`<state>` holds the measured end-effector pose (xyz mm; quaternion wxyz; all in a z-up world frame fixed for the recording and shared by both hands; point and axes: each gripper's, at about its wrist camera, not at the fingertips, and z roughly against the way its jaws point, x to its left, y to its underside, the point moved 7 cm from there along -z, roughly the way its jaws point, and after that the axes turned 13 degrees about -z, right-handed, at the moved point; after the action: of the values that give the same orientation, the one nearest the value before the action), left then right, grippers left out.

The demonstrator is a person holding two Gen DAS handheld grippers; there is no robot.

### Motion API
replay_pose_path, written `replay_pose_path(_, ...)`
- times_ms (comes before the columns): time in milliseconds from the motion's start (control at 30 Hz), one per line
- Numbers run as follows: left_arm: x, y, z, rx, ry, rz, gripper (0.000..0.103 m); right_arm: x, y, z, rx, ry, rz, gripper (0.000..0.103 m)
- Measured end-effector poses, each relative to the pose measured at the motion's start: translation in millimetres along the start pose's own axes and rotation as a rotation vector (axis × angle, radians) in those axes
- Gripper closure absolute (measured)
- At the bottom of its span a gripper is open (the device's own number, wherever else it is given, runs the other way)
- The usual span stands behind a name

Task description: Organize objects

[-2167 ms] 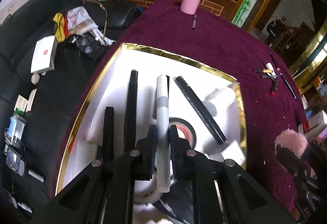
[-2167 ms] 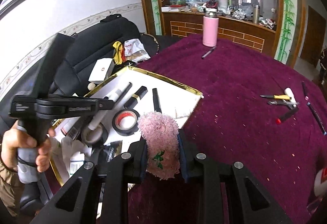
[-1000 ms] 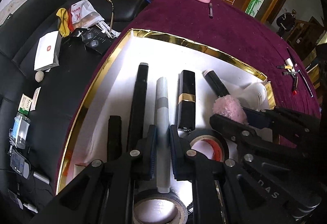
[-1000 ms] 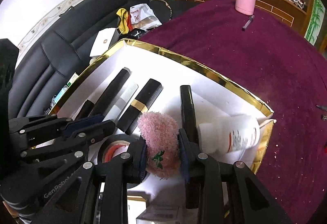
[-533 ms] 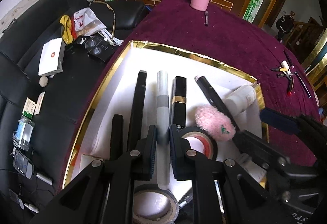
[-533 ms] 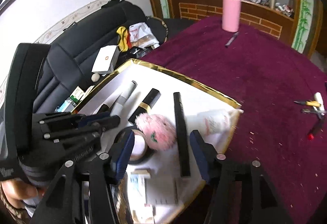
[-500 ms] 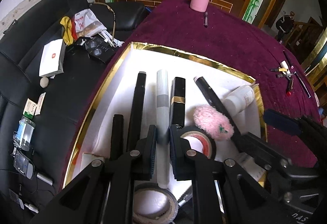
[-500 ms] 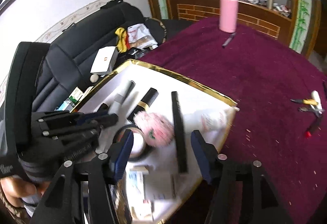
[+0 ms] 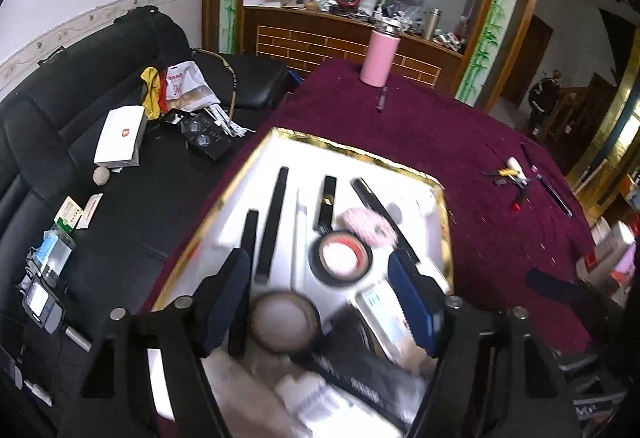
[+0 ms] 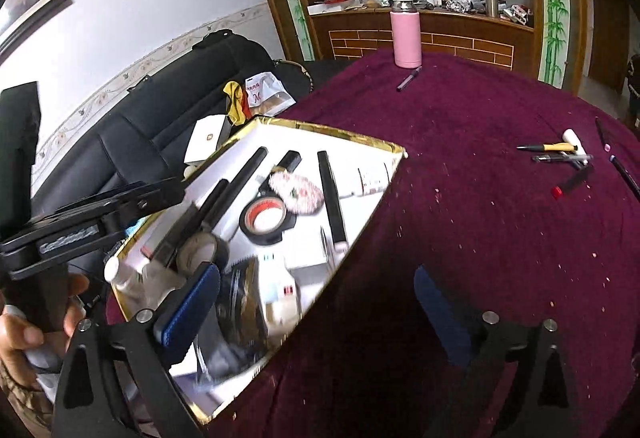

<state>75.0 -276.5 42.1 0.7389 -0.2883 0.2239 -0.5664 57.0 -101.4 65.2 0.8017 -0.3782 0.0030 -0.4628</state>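
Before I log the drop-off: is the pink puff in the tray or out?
In. The pink puff lies inside the gold-rimmed tray, beside the red tape roll, free of both grippers.

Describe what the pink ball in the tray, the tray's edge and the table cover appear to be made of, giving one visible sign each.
Pink ball: probably yarn or plush, a fuzzy matte surface.
Tray's edge: likely gold foil or metallised card, shiny and crinkled.
Table cover: seemingly velvet-like pile fabric, deep maroon, matte, holding pale crumbs.
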Motion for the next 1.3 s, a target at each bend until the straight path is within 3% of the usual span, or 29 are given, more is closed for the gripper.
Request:
replay_pose_path(167,-8.0,29.2,18.6,0.02,-0.031,-0.013,0.023,-3.1,20.9,11.8,-0.005,-0.005,0.004,0.0)
replay_pose_path(433,-11.4,53.1,47.3,0.003,-0.165,-0.065,0.019,-0.3,39.4,27.2,-0.022,-0.039,-0.006,0.0)
replay_pose_path(633,11.4,55.5,64.4,-0.024,-0.389,-0.001,0.019,4.3,48.0,36.6,-0.043,-0.054,0.011,0.0)
replay_pose_path(733,15.0,60.2,62.4,-0.008,-0.35,0.015,0.019,5.5,52.8,36.1,-0.035,-0.059,0.015,0.0)
replay_pose_path(867,11.4,64.5,58.4,0.016,-0.363,-0.015,0.019,9.6,56.2,35.4,-0.03,-0.062,0.026,0.0)
replay_pose_path(1300,3.9,67.6,49.2,0.036,-0.285,0.009,0.019,13.2,57.4,34.9,-0.028,-0.064,0.025,0.0)
